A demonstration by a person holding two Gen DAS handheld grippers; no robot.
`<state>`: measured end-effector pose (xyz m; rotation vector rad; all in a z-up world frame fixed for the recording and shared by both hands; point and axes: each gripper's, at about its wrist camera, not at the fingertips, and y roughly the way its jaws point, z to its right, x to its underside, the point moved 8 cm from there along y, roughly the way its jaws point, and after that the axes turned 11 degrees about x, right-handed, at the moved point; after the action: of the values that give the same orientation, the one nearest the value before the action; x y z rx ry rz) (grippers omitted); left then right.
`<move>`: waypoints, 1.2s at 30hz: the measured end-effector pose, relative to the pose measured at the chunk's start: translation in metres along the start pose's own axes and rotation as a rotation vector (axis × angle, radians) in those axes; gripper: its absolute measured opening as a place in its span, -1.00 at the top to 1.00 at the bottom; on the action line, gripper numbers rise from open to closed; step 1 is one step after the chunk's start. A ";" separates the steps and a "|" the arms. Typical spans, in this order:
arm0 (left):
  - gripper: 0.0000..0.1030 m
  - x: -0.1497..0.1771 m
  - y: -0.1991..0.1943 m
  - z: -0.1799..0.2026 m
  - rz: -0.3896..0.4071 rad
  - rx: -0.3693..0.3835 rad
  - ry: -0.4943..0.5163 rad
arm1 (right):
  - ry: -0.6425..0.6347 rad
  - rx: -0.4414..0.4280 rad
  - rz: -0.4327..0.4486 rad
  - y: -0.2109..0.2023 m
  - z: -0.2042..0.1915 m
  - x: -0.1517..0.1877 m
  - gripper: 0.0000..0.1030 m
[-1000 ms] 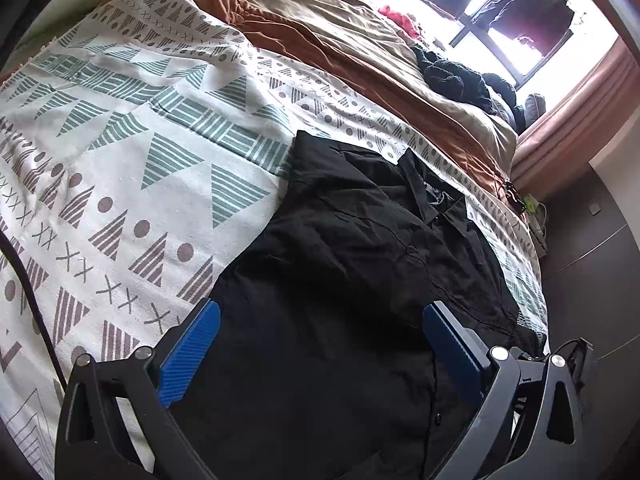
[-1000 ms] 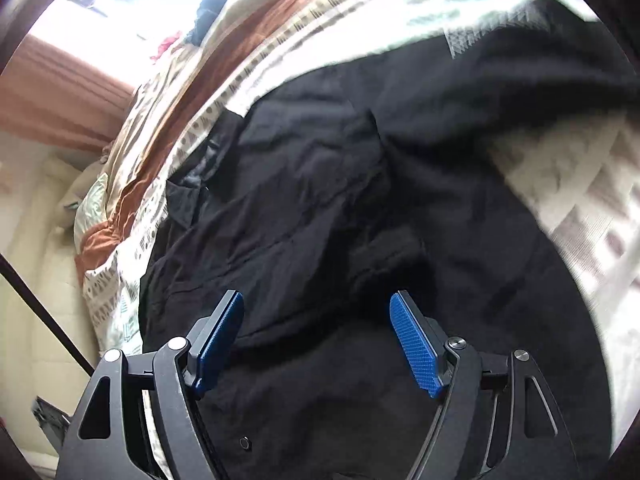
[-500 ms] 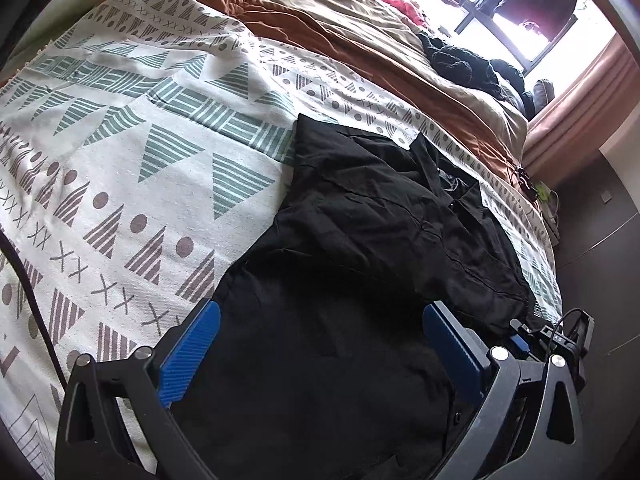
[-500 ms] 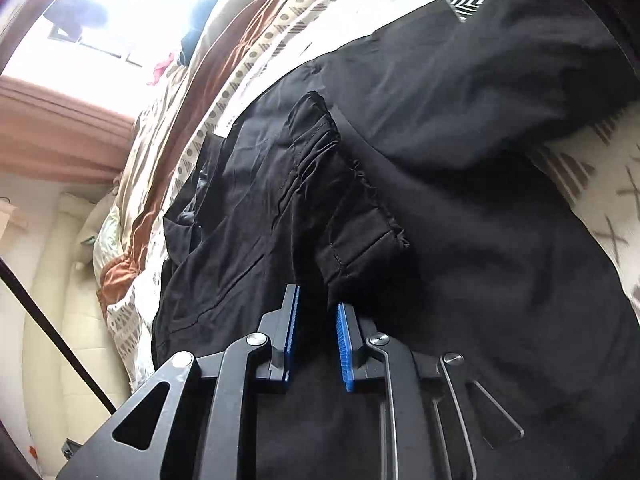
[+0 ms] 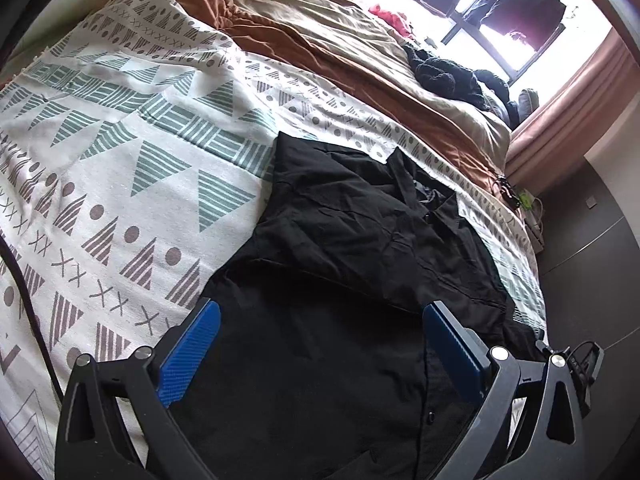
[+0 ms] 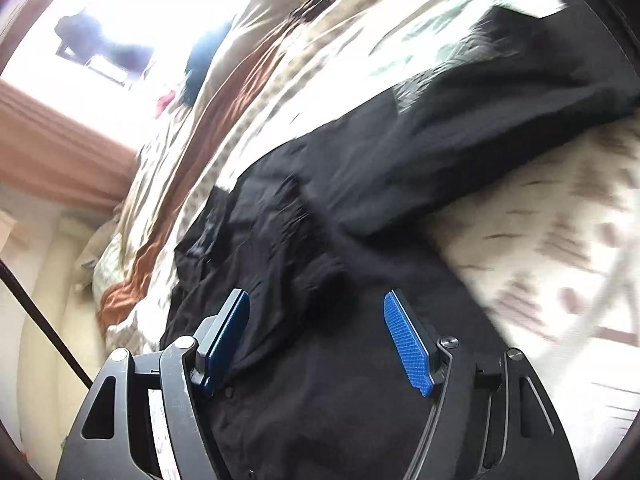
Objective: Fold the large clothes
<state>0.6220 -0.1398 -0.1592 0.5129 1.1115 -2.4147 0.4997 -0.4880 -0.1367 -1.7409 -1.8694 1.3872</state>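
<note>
The black shirt [image 5: 340, 264] lies spread on the bed, on top of a white blanket [image 5: 120, 168] printed with green and brown triangles, dots and crosses. In the left wrist view its collar [image 5: 416, 184] points toward the far side of the bed, and a sleeve is folded across the body, leaving a ridge of cloth running slantwise across the front. A small button [image 5: 431, 415] shows near the lower hem edge. In the right wrist view the same shirt [image 6: 320, 320] fills the middle of the frame, with a gathered cuff or sleeve end [image 6: 320, 276] bunched just ahead of the tongs; this view is smeared by motion blur, so fine detail is lost.

The left tongs [image 5: 320, 344] hang above the lower part of the shirt with the 2 blue pads [image 5: 190, 354] spread wide, holding nothing. The right tongs [image 6: 316, 340] are also spread apart, their blue pads [image 6: 408, 346] on either side of the bunched sleeve end without gripping it.

Beyond the patterned blanket lies a rust-brown cover [image 5: 320, 52] and a beige duvet [image 5: 340, 24], with a heap of dark clothes [image 5: 448, 72] on it near the window [image 5: 492, 12]. Pink-brown curtains [image 5: 572, 104] hang beside the window, where more dark garments hang against the light.
</note>
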 end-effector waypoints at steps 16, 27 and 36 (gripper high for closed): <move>-1.00 0.000 -0.002 0.018 0.014 0.030 0.039 | 0.215 0.102 0.224 -0.078 0.118 -0.047 0.00; -1.00 -0.005 -0.003 -0.002 0.036 -0.013 0.003 | 0.421 0.150 0.270 -0.081 0.175 -0.046 0.00; -1.00 0.006 0.017 -0.009 -0.016 -0.068 0.027 | 0.439 0.126 0.298 -0.057 0.188 -0.057 0.11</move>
<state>0.6274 -0.1439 -0.1775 0.5177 1.2088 -2.3817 0.3439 -0.6157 -0.1689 -2.1099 -1.3085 1.0640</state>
